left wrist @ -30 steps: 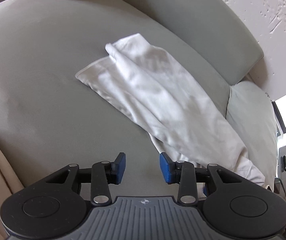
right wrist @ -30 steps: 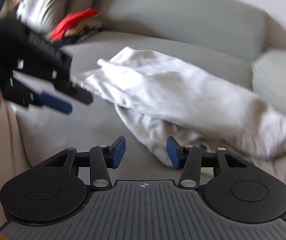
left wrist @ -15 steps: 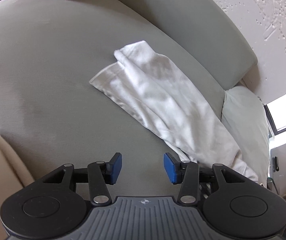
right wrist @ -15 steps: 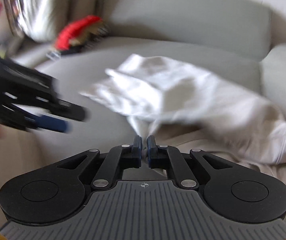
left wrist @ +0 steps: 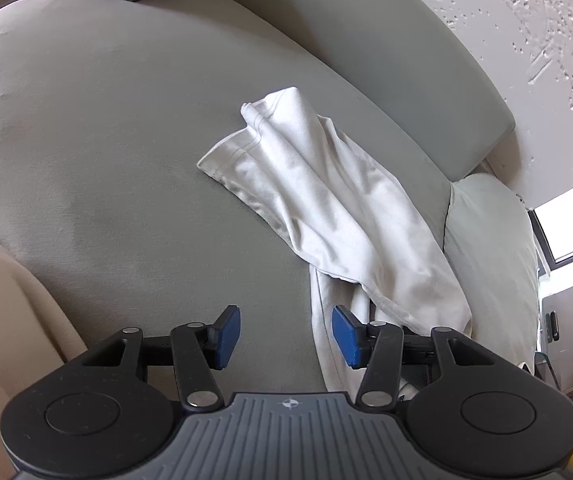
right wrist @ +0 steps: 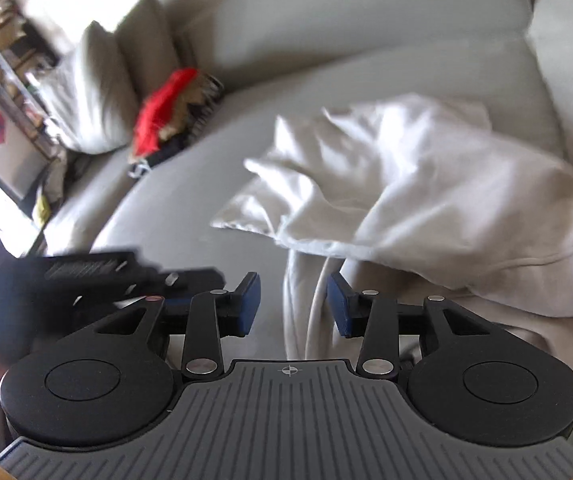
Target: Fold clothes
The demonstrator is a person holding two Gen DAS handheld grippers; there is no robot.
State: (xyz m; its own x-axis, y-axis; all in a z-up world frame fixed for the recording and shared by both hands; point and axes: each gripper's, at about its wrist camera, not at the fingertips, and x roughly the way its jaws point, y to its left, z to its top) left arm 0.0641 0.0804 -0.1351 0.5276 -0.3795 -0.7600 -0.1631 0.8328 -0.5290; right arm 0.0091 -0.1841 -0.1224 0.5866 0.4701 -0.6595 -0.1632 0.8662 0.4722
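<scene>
**White garment lies crumpled on the sofa, both tools spread and empty**

The grey sofa [left wrist: 134, 152] carries everything here, so it serves as the landmark. On its seat, toward the backrest and the pale cushion [left wrist: 490, 248] at one end, lies the white garment [left wrist: 326, 200], the thing to be folded. It is bunched into a long, loosely rolled shape with one hemmed corner flat on the seat and a strip trailing toward the front edge of the sofa. At the far end of the sofa sits a small pile of other clothes [right wrist: 166, 120], red and dark pieces, well apart from the white one.

The left tool [left wrist: 286, 334] hovers over the front of the seat with its blue pads apart and nothing between them; the trailing strip lies just beside its right pad. The right tool [right wrist: 293, 306] also stands apart, with that same strip showing in the gap, though whether the pads touch the cloth cannot be told, since this view is blurred.

No container is in view.

The likely risk: pinching only the narrow strip would drag the garment into a tighter twist instead of spreading it. Catching two layers at once would trap hidden creases. With both tools close together, they could also knock each other.
</scene>
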